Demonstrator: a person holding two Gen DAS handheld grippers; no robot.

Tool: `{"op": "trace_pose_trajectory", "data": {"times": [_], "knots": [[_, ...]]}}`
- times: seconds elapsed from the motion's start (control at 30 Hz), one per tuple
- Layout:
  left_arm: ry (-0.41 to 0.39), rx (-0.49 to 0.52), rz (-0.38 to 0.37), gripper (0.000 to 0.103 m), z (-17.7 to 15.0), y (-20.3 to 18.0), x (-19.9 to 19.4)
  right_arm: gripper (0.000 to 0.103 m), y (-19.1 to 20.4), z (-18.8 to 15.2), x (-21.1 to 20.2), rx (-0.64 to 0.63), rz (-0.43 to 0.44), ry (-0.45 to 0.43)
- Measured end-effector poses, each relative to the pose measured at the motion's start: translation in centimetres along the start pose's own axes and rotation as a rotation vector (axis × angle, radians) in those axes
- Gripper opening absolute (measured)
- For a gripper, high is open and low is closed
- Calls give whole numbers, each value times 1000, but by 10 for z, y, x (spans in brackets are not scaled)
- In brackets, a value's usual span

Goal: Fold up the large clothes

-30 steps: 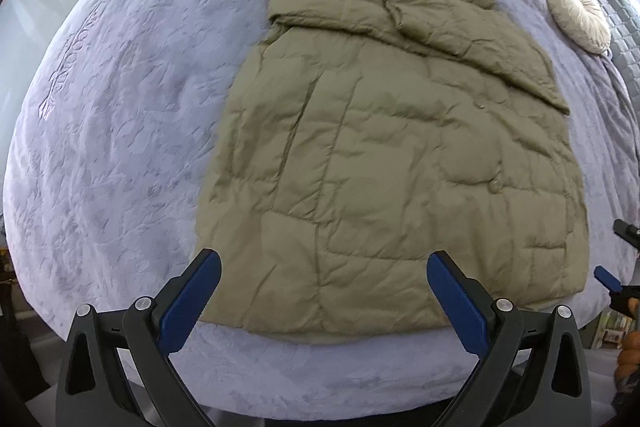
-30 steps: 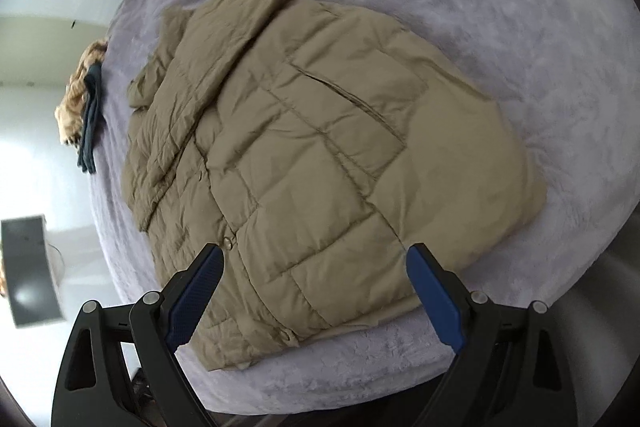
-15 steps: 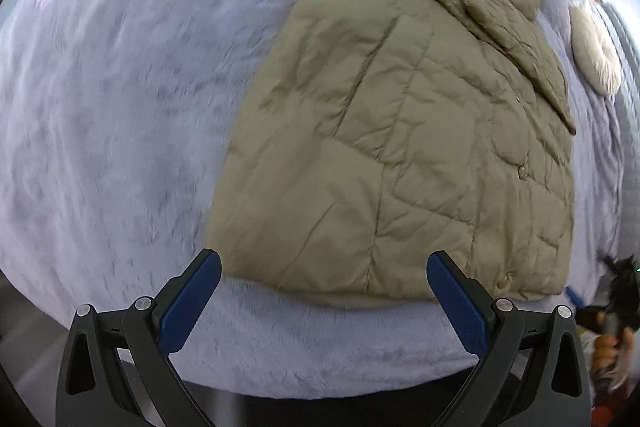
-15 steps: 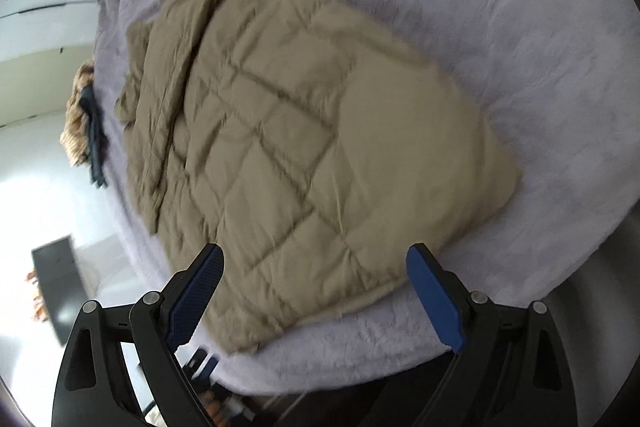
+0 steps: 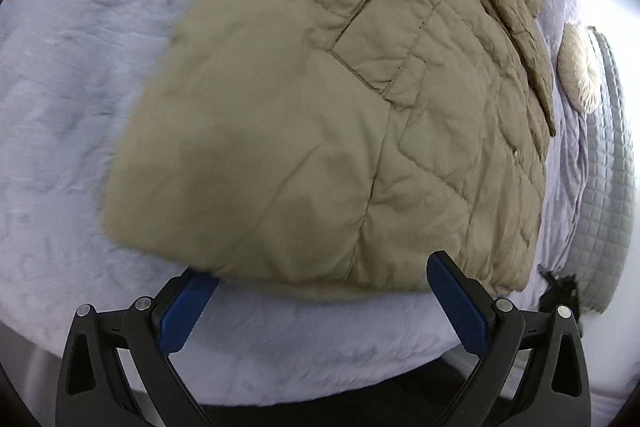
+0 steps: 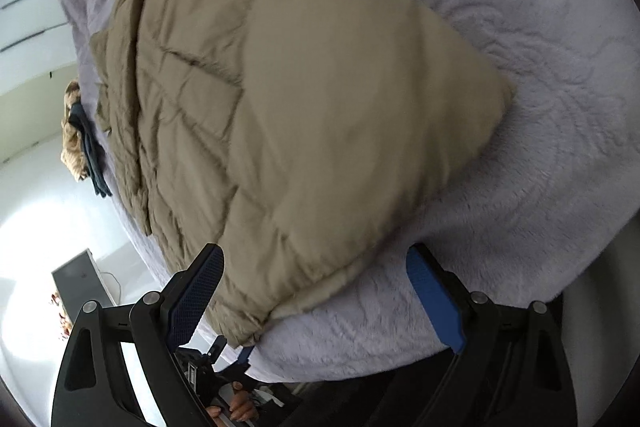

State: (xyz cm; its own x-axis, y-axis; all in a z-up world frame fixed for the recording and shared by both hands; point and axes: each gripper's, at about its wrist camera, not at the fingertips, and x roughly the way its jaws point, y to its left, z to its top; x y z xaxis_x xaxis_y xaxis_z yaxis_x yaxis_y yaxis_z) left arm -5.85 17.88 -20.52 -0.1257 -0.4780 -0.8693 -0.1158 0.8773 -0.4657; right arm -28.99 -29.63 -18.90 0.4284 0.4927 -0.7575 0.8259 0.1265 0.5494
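Observation:
An olive quilted puffer jacket (image 5: 320,115) lies flat on the lavender bedspread (image 5: 60,107), its hem toward me and its collar at the far end. My left gripper (image 5: 324,287) hangs open right at the hem's left corner; the left pad's tip sits under the hem edge. In the right wrist view the same jacket (image 6: 304,115) fills the middle. My right gripper (image 6: 316,279) is open at the hem's other corner, its left pad against the fabric. Neither gripper has closed on the cloth.
A round cream cushion (image 5: 580,75) and a grey quilted cover (image 5: 612,163) lie right of the jacket. Other clothes (image 6: 80,139) are piled at the bed's far edge. The other gripper, held by a hand (image 6: 240,407), shows below the bed edge. The bed's near edge is just under both grippers.
Both grippers have moved in close to the jacket's hem from further back and above; the jacket now fills each view. Both stay open and the jacket has not shifted.

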Motion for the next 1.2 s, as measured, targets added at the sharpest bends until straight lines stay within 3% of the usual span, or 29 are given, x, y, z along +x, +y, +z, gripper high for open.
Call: {"op": "trace_pose_trajectory", "data": {"times": [0.23, 0.27, 0.3, 0.33, 0.37, 0.4, 0.43, 0.47, 0.5, 0.67, 0.87, 1.03, 1.2], "knots": [[-26, -33, 4, 103, 14, -17, 20, 93, 7, 6, 17, -2, 73, -13], [-39, -39, 1, 97, 16, -20, 19, 91, 10, 6, 19, -2, 83, -17], [-55, -51, 4, 81, 17, -23, 17, 89, 12, 6, 18, -2, 92, -23], [-61, -65, 12, 72, 19, -25, 17, 77, 12, 5, 18, 4, 100, -23], [-65, -77, 14, 53, 21, -26, 15, 59, 12, 5, 17, 11, 100, -22], [-72, -83, 8, 32, 22, -27, 14, 49, 11, 5, 16, 24, 94, -20], [-76, -85, 0, 26, 23, -28, 12, 29, 9, 5, 15, 34, 90, -23], [-83, -84, -5, 19, 25, -29, 9, 16, 8, 5, 14, 37, 88, -24], [-95, -79, -12, 15, 25, -30, 4, 14, 8, 5, 13, 36, 92, -25], [-174, -30, -47, 15, 27, -46, -33, 9, 35, 3, 0, -80, 124, -32], [-290, 49, -111, 15, 44, -79, -80, 8, 101, 9, -29, -255, 143, -87], [-402, 97, -171, 15, 83, -114, -119, 8, 174, 23, -51, -419, 165, -153], [-482, 185, -162, 15, 137, -149, -140, 8, 245, 53, -58, -553, 177, -188]]}}
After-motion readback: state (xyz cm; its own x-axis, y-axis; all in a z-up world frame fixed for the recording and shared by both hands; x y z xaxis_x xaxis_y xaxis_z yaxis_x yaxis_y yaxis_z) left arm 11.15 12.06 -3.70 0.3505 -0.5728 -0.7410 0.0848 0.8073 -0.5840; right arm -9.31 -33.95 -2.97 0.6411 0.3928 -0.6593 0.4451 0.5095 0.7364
